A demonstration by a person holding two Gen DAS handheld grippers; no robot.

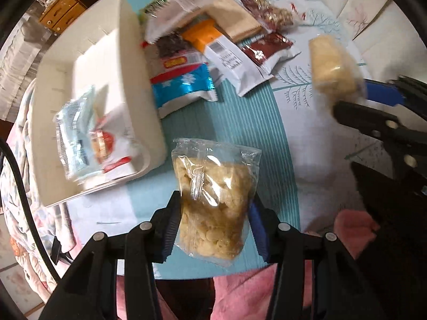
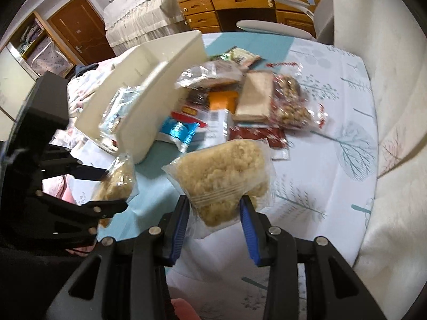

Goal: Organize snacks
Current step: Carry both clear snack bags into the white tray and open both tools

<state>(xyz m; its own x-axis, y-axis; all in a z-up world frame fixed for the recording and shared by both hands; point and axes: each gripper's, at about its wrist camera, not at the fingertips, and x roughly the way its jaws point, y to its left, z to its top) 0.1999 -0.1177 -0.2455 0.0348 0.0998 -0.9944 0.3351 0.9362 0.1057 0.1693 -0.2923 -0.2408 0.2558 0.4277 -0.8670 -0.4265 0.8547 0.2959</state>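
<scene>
Spreading under everything is the worktop, covered in a white cloth with teal tree prints and a teal striped band. On its left part sits a white bin, its near end holding a pale blue packet and a red-and-white packet. Just beside the bin's right wall lies a heap of snacks: a blue foil packet, an orange packet, a brown flat packet, a dark red sachet and a clear bag of nuts, overlapping one another.

Both hand-held grippers hang above the near edge of the worktop, raised clear of the cloth and pointing toward the heap. The left hand-held gripper sits in front of the bin's near corner; the right hand-held gripper is to its right, over the white part of the cloth.

Only the right wrist view shows the room behind: a wooden desk with drawers, a bed with a lace cover and a brown door. Only the left wrist view looks down into the bin's floor.

The left hand-held gripper's jaws are clamped partway on the lower half of a clear bag of pale puffed snacks, held upright. The right hand-held gripper's jaws pinch the sealed end of a second bag of puffed snacks, tilted up and away.
</scene>
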